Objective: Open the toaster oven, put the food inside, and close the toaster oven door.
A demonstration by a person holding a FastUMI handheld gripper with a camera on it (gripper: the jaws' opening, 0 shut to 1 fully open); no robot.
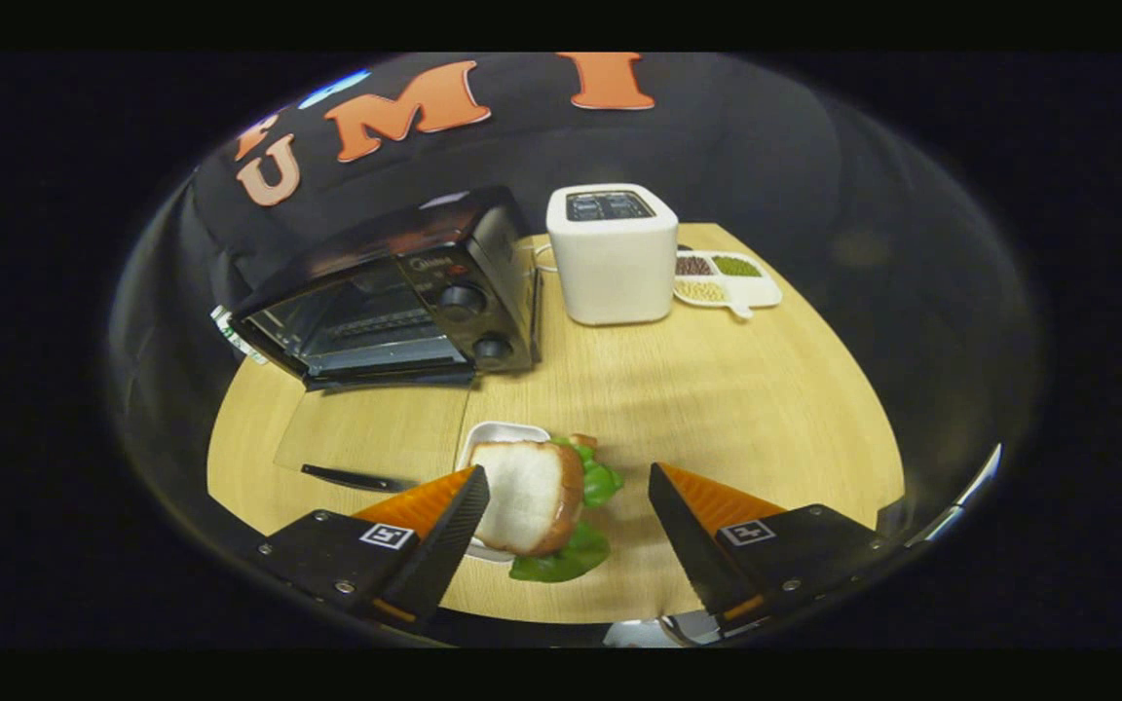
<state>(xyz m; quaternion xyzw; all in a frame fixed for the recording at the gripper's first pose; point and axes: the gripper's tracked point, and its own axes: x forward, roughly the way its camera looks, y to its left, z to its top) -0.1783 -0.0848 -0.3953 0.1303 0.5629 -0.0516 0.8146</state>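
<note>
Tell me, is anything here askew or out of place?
Yes: the sandwich hangs off its small white dish, lettuce over the table. The open tool has it between its fingers, one beside the bread.

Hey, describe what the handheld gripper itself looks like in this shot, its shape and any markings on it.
The gripper has two wedge-shaped fingers that taper to narrow tips. Each sits on a flat, dark angular base plate held by small round screws. Each plate carries a small square white tag printed with a black pattern, like a tracking marker. No cables or sleeve can be made out.
</note>
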